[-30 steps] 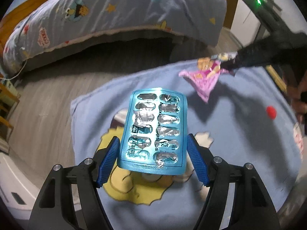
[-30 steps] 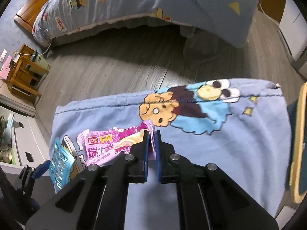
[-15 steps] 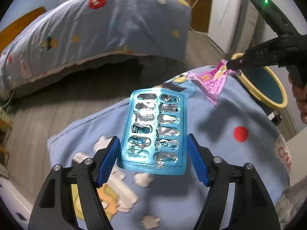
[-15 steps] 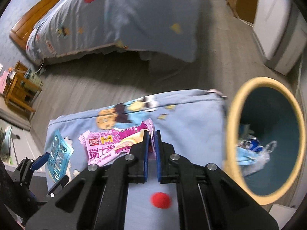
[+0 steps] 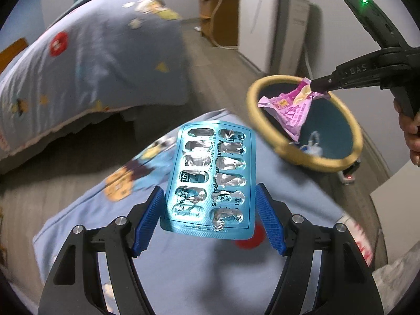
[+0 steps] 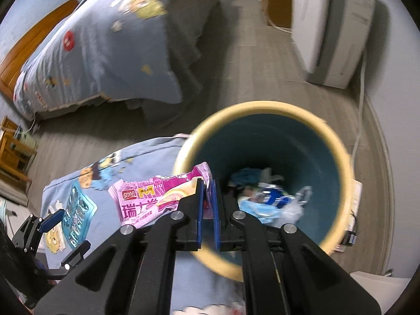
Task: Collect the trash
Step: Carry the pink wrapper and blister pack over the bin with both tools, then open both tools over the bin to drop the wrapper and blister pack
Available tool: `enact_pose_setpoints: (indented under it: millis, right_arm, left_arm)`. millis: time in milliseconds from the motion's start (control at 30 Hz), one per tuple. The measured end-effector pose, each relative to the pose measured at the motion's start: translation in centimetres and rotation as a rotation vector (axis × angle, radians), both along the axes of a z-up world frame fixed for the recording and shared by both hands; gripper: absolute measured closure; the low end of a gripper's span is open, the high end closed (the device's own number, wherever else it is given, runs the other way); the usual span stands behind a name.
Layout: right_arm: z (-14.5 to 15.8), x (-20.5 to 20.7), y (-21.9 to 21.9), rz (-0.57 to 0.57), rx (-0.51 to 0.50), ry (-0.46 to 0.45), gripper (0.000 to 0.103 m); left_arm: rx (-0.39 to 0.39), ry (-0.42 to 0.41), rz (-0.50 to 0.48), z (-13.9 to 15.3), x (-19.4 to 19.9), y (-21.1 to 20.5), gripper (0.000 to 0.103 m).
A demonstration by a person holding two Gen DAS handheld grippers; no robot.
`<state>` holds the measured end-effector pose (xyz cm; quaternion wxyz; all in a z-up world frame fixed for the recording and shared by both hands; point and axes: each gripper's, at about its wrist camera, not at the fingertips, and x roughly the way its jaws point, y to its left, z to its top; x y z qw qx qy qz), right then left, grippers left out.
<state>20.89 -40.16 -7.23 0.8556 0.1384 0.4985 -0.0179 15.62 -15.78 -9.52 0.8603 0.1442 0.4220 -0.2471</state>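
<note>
My left gripper is shut on an empty blue blister pack, holding it by its side edges above the blue cartoon blanket. The pack also shows in the right wrist view. My right gripper is shut on a pink snack wrapper and holds it over the near rim of the trash bin, teal inside with a yellow rim. In the left wrist view the wrapper hangs over the bin. Several pieces of trash lie in the bin.
A bed with a blue cartoon quilt stands across the grey wood floor. A white appliance and a wooden cabinet stand by the wall. A small wooden table is at the far left.
Both grippers have swung right toward the bin. The pink wrapper has moved from above the blanket to over the bin's rim. The blister pack stays gripped.
</note>
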Motion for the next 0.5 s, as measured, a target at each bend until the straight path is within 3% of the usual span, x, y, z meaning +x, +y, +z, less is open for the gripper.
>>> enact_pose_setpoints:
  millis: [500]
  right_arm:
    - [-1.8, -2.8, -8.6, -0.119, -0.078, 0.033, 0.097]
  left_arm:
    - [-0.010, 0.007, -0.157, -0.4, 0.5, -12.1, 0.032]
